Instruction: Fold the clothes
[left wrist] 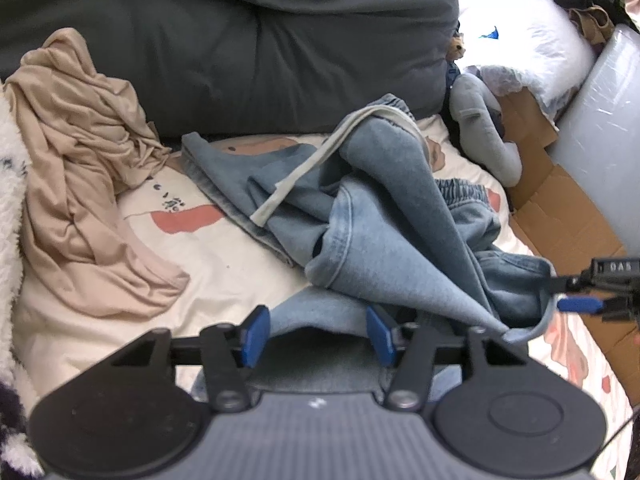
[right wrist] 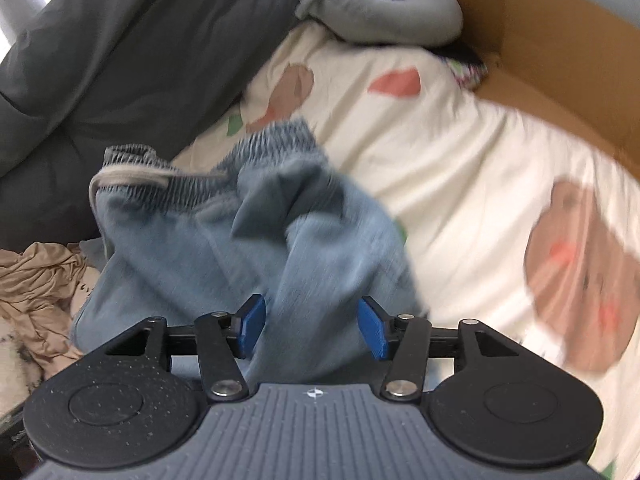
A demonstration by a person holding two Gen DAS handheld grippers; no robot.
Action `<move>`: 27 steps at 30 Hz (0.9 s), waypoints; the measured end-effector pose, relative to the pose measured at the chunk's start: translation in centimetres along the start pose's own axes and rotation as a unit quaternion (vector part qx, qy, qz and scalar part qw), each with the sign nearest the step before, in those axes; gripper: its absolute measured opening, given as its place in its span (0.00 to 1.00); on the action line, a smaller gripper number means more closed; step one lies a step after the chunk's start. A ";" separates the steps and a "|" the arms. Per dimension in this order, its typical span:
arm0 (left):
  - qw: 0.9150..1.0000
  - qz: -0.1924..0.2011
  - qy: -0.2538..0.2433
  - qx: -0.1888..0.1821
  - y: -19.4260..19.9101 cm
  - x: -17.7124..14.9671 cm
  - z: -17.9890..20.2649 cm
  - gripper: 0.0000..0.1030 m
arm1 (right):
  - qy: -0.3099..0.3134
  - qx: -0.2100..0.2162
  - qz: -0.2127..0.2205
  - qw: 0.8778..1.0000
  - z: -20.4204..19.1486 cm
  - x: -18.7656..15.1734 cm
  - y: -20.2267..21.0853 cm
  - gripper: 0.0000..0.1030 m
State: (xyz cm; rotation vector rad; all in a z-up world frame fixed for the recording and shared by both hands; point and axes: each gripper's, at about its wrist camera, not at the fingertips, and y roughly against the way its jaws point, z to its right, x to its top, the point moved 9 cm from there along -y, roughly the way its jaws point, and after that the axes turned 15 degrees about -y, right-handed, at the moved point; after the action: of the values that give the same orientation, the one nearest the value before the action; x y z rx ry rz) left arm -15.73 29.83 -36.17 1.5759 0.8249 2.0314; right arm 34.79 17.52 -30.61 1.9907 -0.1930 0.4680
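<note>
— Left wrist view: where are the jeans [left wrist: 384, 216]?

— Crumpled on the patterned bedsheet [left wrist: 208, 256], in front of the dark pillow [left wrist: 240, 40]. The elastic waistband is bunched up and one leg is twisted.

— And the grippers?

— The left gripper [left wrist: 316, 334] has its jaws apart, denim lying loose between the pads. In the blurred right wrist view the right gripper [right wrist: 312, 328] is likewise parted over the cloth, gripping nothing.

— So how far along?

— Barely begun, I'd say. The jeans need flattening, and the beige garment [left wrist: 80, 184] beside them lies unfolded.
</note>
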 end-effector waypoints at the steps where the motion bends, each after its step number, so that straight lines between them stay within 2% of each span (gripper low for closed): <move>1: 1.000 0.001 -0.001 0.000 0.0 0.0 0.0 0.55 | -0.009 0.000 -0.003 1.000 -0.2 -0.8 0.0 0.56; 6: 1.000 0.003 -0.016 0.006 -0.5 -0.1 0.1 0.56 | -0.035 -0.018 -0.001 0.999 -0.6 -3.5 -0.8 0.58; 12: 1.000 -0.005 -0.022 0.016 -1.9 -0.8 -0.2 0.57 | -0.094 -0.029 -0.002 0.995 0.1 -4.7 -2.7 0.56; 13: 1.000 -0.004 -0.023 0.016 -2.0 -0.7 -0.2 0.57 | -0.096 -0.026 -0.001 0.995 0.1 -4.7 -2.9 0.54; 15: 1.000 0.001 -0.027 0.014 -2.1 -0.4 -0.1 0.57 | -0.092 -0.019 -0.002 0.996 0.1 -4.6 -3.1 0.35; 18: 0.999 0.010 -0.038 0.005 -2.1 0.3 0.3 0.57 | -0.068 -0.010 -0.007 0.998 0.0 -4.2 -2.9 0.18; 21: 0.999 0.020 -0.050 -0.003 -2.1 1.0 0.9 0.57 | -0.045 -0.008 -0.005 0.999 0.3 -3.6 -2.2 0.14; 27: 0.997 0.034 -0.068 -0.015 -2.6 2.2 1.8 0.57 | -0.019 -0.017 0.006 1.000 2.7 -1.3 -0.1 0.12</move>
State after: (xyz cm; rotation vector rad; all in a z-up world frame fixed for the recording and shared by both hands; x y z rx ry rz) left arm -14.56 33.49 -36.13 1.7254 0.6951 1.9482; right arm 34.23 15.09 -32.25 1.9672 -0.2353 0.4325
